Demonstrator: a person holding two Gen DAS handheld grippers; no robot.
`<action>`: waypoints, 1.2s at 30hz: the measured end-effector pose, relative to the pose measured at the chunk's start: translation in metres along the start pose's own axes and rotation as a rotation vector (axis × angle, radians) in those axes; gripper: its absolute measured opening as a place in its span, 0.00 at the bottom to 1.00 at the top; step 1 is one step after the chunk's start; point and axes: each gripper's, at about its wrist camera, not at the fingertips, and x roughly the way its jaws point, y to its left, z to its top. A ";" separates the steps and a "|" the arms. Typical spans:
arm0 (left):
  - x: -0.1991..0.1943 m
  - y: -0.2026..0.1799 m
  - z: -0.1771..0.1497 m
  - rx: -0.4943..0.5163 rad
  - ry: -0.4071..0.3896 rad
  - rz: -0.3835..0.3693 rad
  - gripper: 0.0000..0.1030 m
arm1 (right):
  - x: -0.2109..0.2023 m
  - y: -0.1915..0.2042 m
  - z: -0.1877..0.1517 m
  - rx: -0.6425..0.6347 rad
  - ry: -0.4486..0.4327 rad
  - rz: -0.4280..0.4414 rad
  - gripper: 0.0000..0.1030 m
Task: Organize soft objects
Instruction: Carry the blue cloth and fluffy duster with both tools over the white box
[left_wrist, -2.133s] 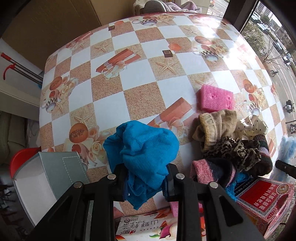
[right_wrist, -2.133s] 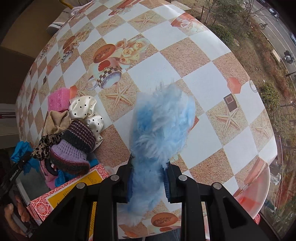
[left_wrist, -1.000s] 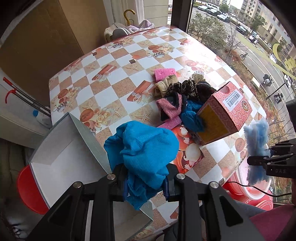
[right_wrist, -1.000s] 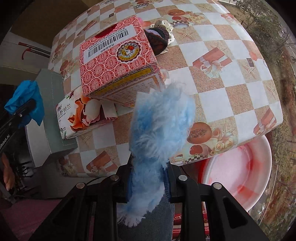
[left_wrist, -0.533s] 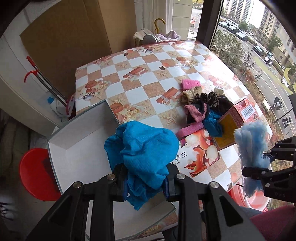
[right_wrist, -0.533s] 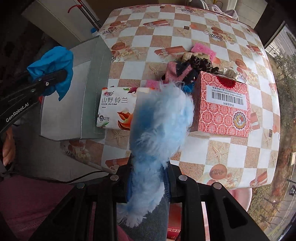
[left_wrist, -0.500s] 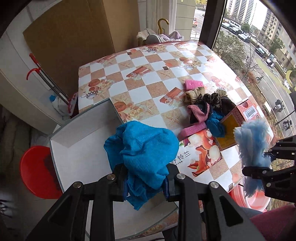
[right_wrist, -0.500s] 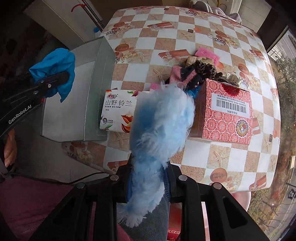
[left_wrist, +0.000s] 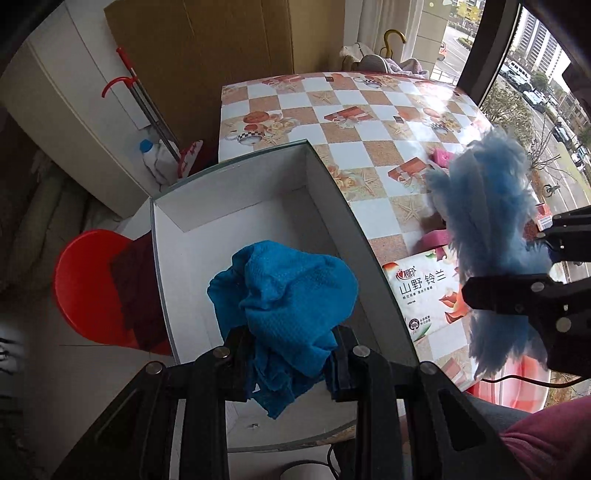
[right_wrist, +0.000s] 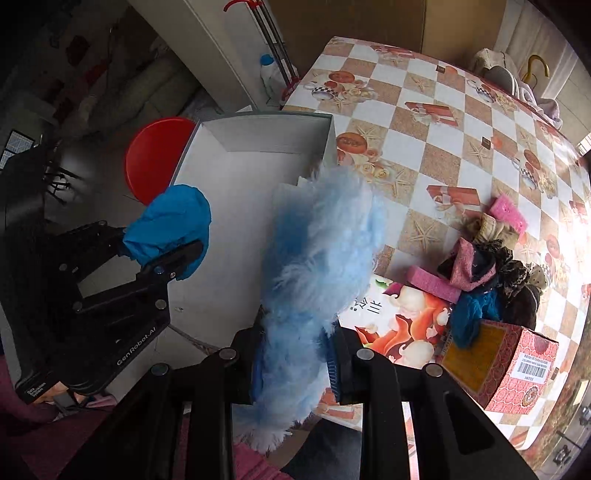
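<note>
Blue cloth (left_wrist: 288, 295) pinched in left gripper (left_wrist: 291, 363), above open white box (left_wrist: 236, 214) – fluffy light-blue piece (right_wrist: 317, 266) clamped in right gripper (right_wrist: 295, 363), over box's table-side edge.

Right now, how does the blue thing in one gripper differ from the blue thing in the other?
The blue cloth in the left gripper is deep blue and flat-woven; the fluffy piece in the right gripper is pale blue and long-haired. The cloth hangs over the open gray box; the fluffy piece is nearer the table. Both are clamped.

The fluffy blue item (right_wrist: 317, 266) hides part of the grey box (right_wrist: 258, 122).
</note>
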 end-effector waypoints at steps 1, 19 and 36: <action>0.001 0.002 -0.002 -0.006 0.005 0.000 0.30 | 0.002 0.006 0.004 -0.013 0.001 0.004 0.27; 0.008 0.009 -0.015 -0.026 0.044 0.009 0.31 | 0.029 0.035 0.013 -0.058 0.063 0.022 0.27; 0.013 0.007 -0.013 -0.017 0.062 0.010 0.32 | 0.034 0.032 0.014 -0.045 0.081 0.030 0.27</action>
